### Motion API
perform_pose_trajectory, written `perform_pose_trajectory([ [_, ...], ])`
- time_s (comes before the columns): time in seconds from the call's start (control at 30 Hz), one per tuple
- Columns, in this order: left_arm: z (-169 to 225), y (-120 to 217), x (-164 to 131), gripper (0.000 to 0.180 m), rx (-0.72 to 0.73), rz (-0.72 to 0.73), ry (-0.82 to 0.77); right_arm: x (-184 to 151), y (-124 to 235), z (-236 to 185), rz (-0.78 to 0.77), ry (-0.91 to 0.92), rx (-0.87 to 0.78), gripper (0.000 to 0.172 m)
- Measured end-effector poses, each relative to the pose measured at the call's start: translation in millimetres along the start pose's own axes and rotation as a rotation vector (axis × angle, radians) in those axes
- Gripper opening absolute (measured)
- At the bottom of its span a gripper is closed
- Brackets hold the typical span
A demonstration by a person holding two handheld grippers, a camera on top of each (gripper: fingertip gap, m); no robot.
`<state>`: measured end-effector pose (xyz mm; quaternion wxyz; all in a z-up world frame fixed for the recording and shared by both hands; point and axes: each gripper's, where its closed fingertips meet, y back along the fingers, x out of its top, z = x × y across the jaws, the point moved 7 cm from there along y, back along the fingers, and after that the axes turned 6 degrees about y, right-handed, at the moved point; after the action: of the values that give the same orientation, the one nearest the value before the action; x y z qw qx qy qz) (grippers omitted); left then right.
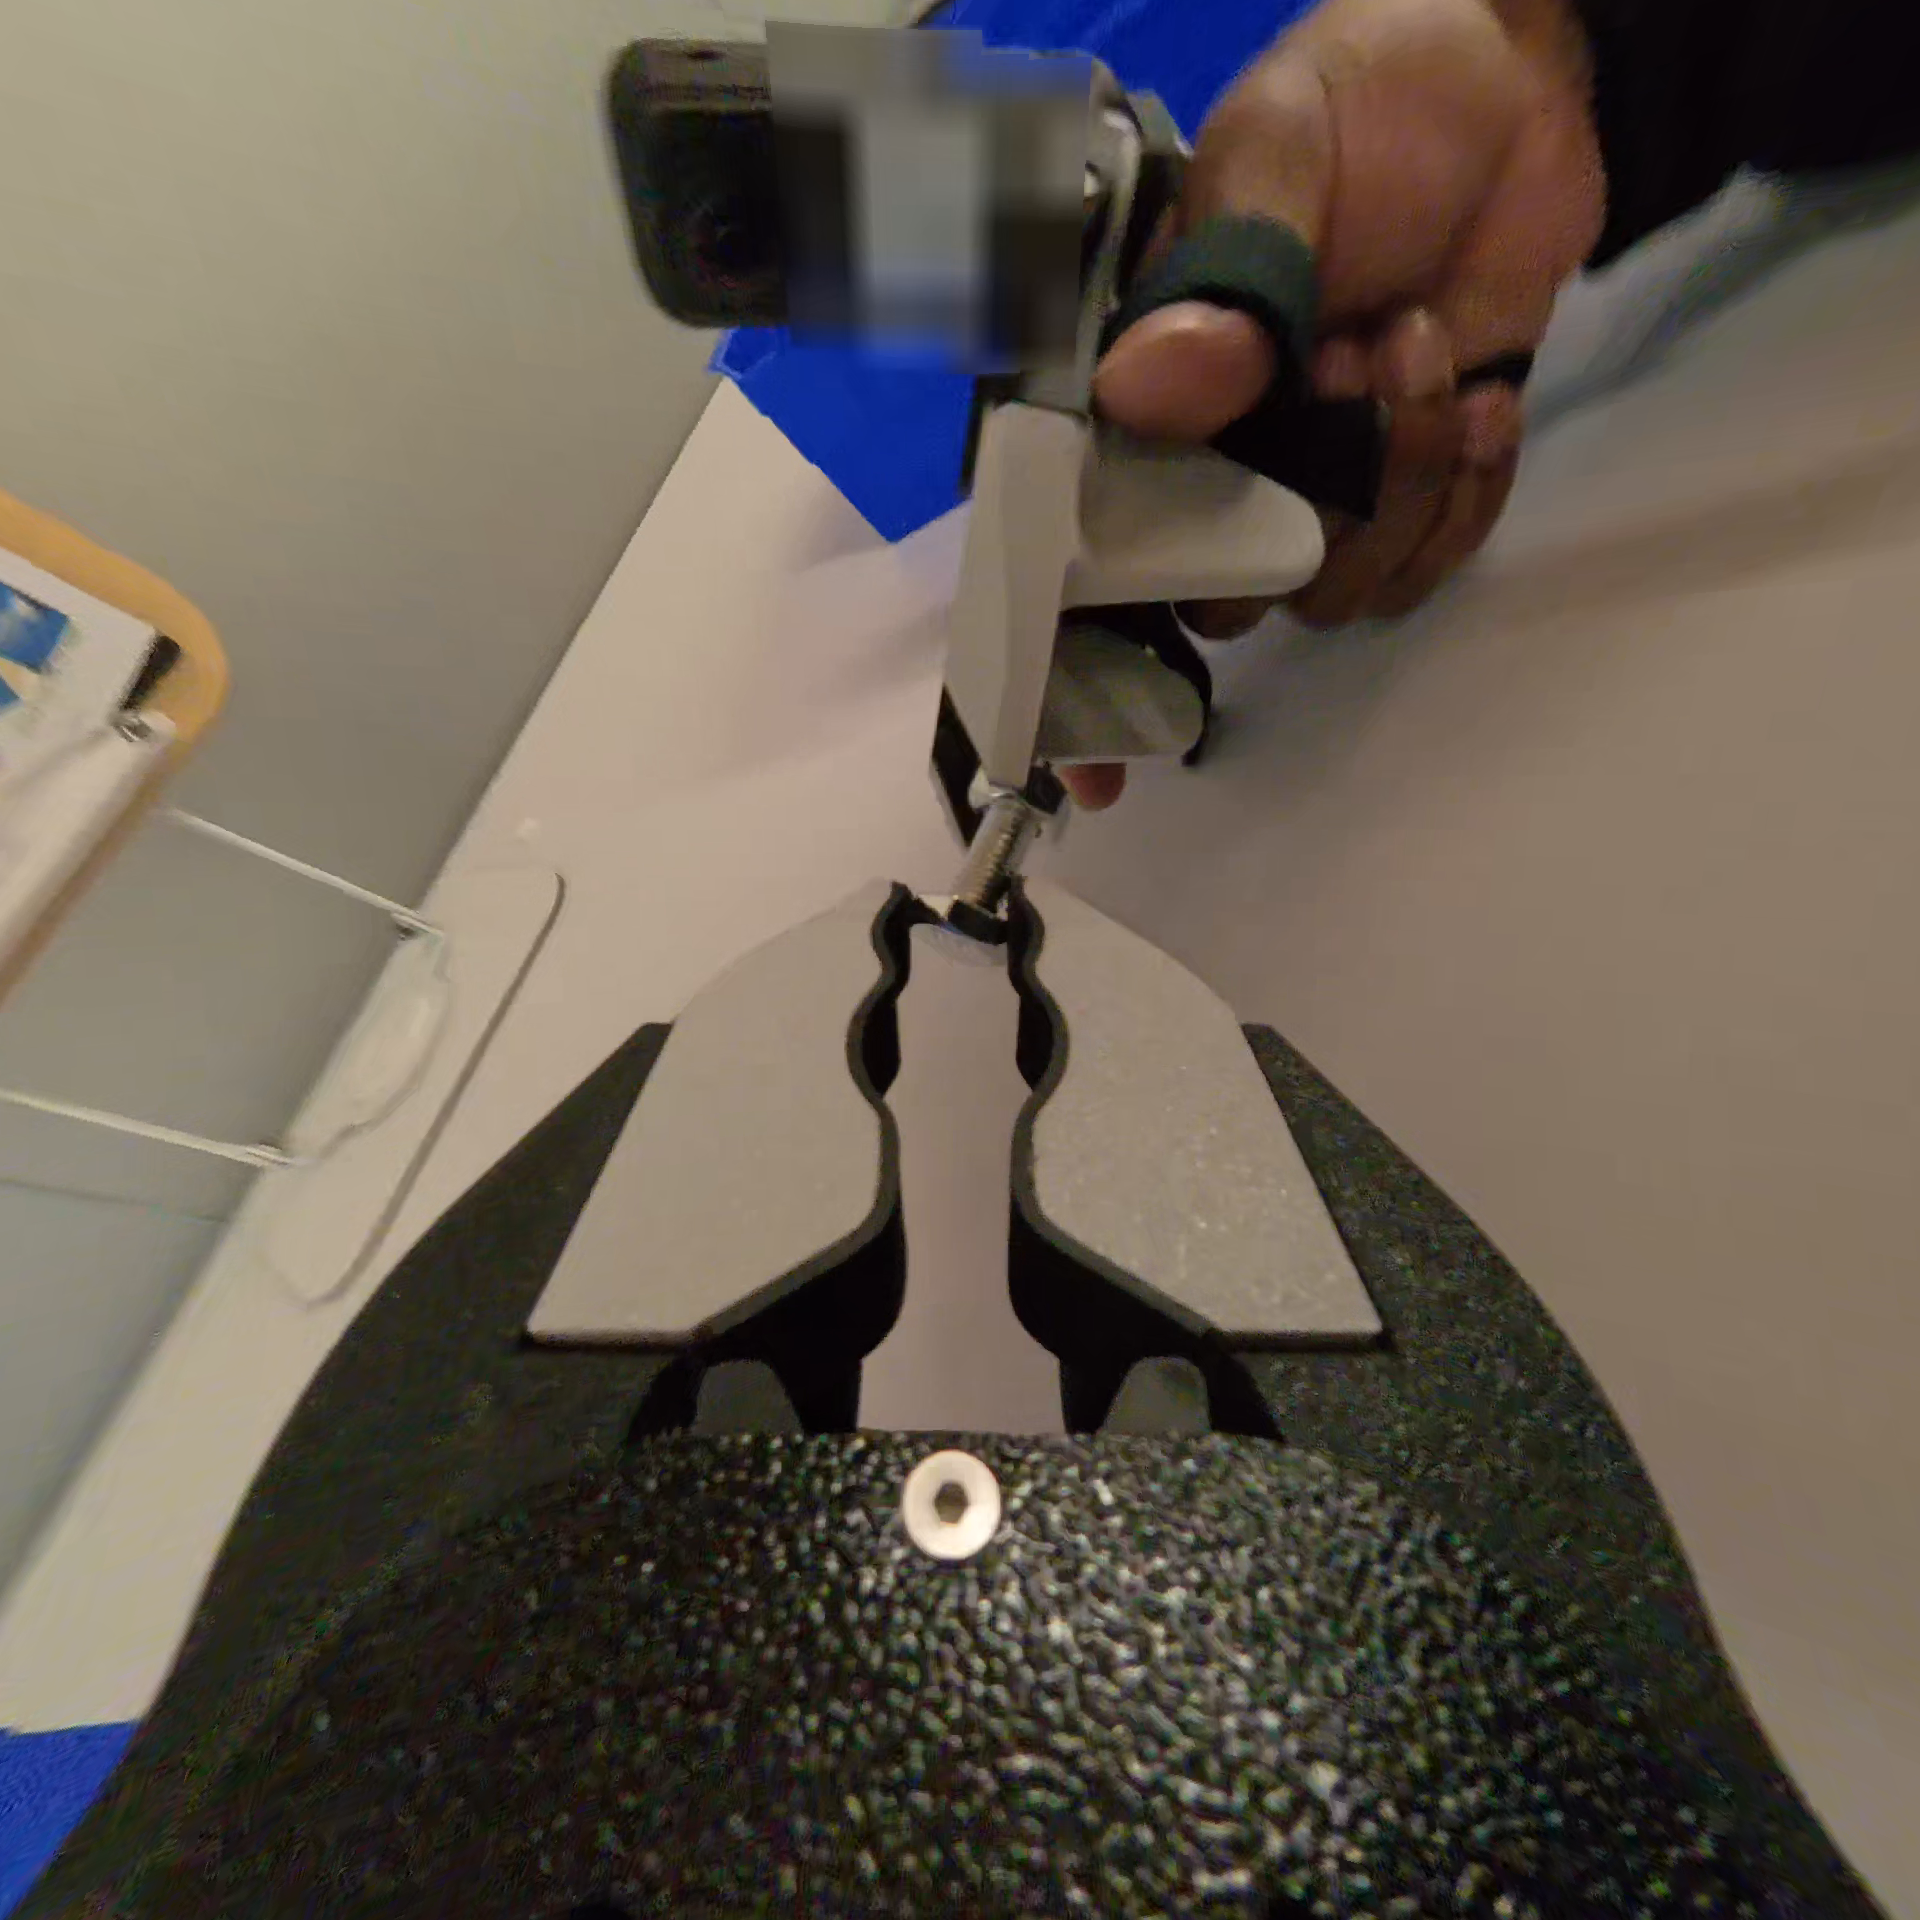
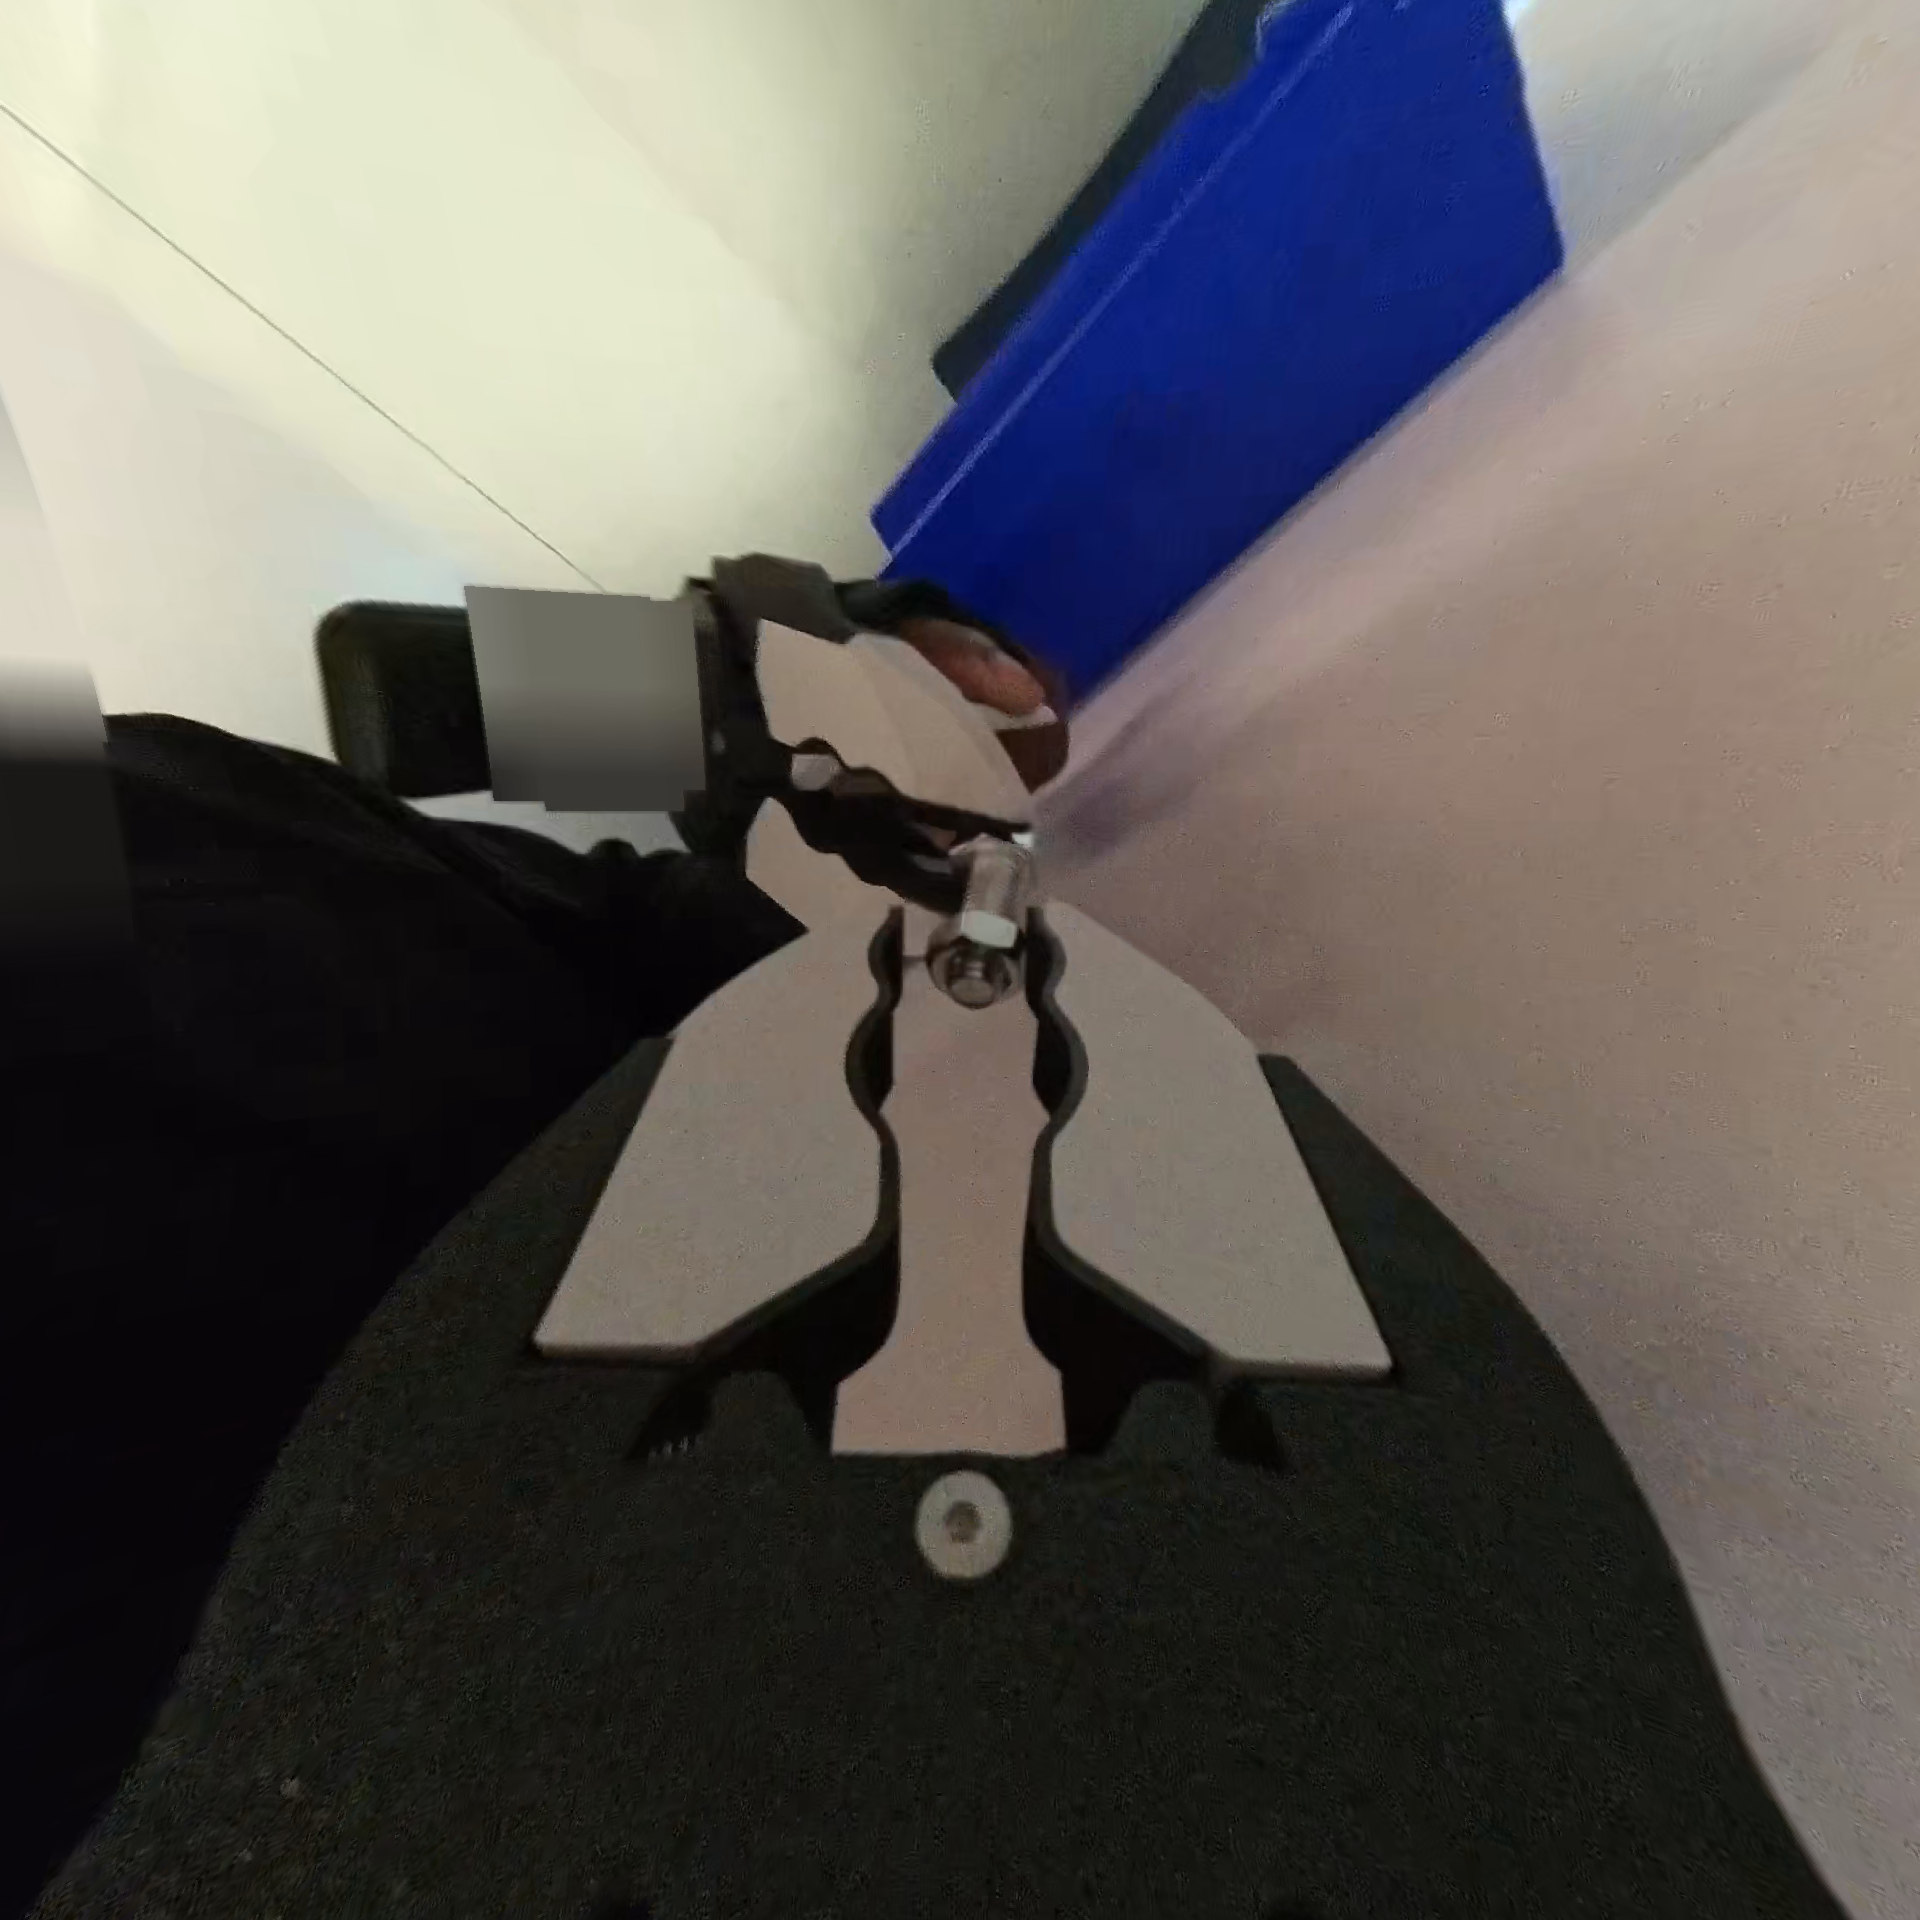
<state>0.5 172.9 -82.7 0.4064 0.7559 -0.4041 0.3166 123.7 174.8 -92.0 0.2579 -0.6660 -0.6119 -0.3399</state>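
Left gripper clamped on head of a silver bolt, right gripper narrowed around its nut, left pad apart, blue box behind, white tabletop below

A pale grey tabletop is stretching across the scene, smooth and matte, and is meeting a plain light grey wall along a straight edge. In the right wrist view the same wall is looking cream-white under soft, even indoor light, with a thin line running diagonally across it. A bright blue bin is standing on the table against the wall. At the left, a clear acrylic stand with thin metal wires is sitting on the tabletop near the wall, and a light wooden-edged board bearing printed paper is leaning above it. Both views are looking slightly blurred.
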Motion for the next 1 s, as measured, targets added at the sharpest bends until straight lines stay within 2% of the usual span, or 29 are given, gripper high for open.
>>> perform_pose_trajectory([
  [0.07,-7.3,2.1,-1.3,0.017,-0.029,0.026,0.125,4.4,0.7,-5.3,0.001,0.127,-0.041,0.029],
  [0.3,-19.2,3.6,-6.7,0.017,-0.155,0.086,0.443,4.1,-4.1,-24.1,-0.129,0.822,-0.397,0.041],
  [0.4,-19.6,2.8,-8.5,0.017,-0.191,0.095,0.498,-0.8,-9.3,-27.3,-0.181,0.982,-0.467,0.042],
  [0.47,-17.7,1.4,-8.8,0.017,-0.199,0.088,0.493,-2.8,-11.3,-27.9,-0.196,1.022,-0.495,0.031],
  [0.5,-15.6,0.8,-8.2,0.017,-0.202,0.083,0.479,-3.5,-11.7,-27.2,-0.204,1.018,-0.505,0.021],
  [0.6,-9.7,-1.5,-8.2,0.017,-0.121,0.036,0.328,-3.2,-9.9,-20.6,-0.228,0.824,-0.471,0.018],
  [0.73,3.8,-0.5,-2.0,0.017,0.067,-0.022,-0.117,-5.6,-4.1,-6.4,-0.147,0.205,-0.214,0.018],
  [0.8,4.5,0.4,1.7,0.017,0.098,-0.011,-0.163,-4.5,-1.6,-1.7,-0.067,0.013,-0.069,0.018],
  [0.87,-0.3,1.6,2.7,0.017,0.084,0.009,-0.089,1.2,-0.3,-0.4,0.005,-0.022,-0.011,0.028],
  [0.9,-3.8,1.8,1.2,0.017,0.073,0.008,-0.035,4.0,0.4,-1.0,0.014,0.019,-0.029,0.036],
  [1.0,-15.5,3.8,-3.5,0.017,0.025,0.024,0.167,11.6,3.8,-7.7,-0.013,0.311,-0.183,0.048],
])
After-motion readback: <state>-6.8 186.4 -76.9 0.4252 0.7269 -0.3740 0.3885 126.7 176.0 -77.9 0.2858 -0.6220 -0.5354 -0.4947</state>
